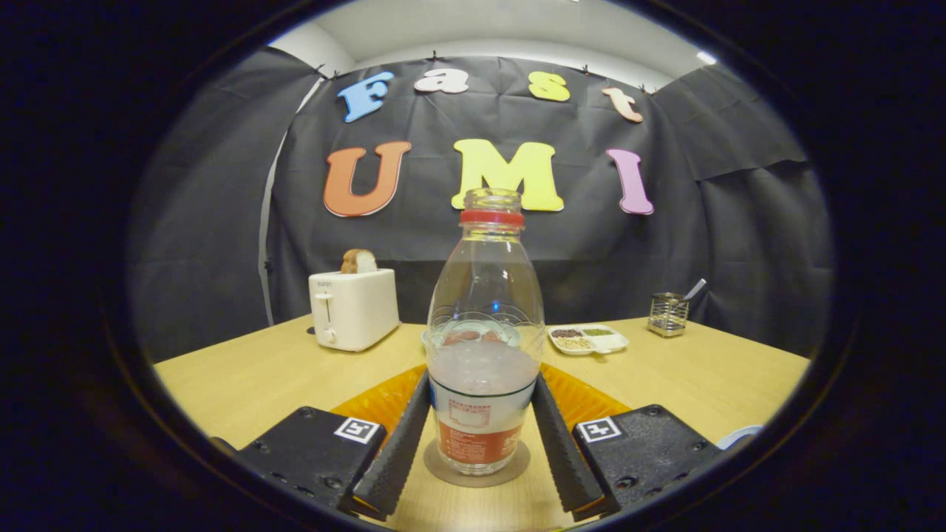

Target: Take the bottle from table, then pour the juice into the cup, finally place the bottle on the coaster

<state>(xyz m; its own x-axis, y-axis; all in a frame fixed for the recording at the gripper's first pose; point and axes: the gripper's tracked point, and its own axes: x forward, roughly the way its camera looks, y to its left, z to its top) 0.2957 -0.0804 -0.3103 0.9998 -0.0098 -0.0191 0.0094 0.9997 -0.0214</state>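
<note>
Booth with dark cloth walls; pale wooden table (251, 377) under warm light. I read the scene from the gripper view.

Gripper (480, 425): the two fingers flank the bottle (484, 355) low on its body, at the label band. Both run right along its sides, but I cannot tell from here whether the pads actually press or merely stand beside it. Jaws roughly a bottle-width apart.

Bottle: clear plastic, upright, no cap on the neck, red collar ring below the mouth. Its base sits on a round brownish coaster (443, 469), between the fingers. Cloudy pale juice fills roughly the lower third or a bit more.

Beyond it: an orange mat (377, 403) spreads either side behind the bottle; a clear cup (436, 336) seems to stand directly behind, mostly hidden, outline uncertain.

Further back: white toaster (353, 308) with a slice of bread (358, 261) up, a divided dish (589, 339) of small foods, a wire mesh holder (667, 313) with a utensil.

Handling judgement: light, thin-walled, likely to dent under a hard squeeze; smooth and somewhat slippery. Open mouth means any tilt spills. Best hold is at the label band, where the body is straight and the load sits low. As the bottle rests on the coaster, I judge the task near its end.
</note>
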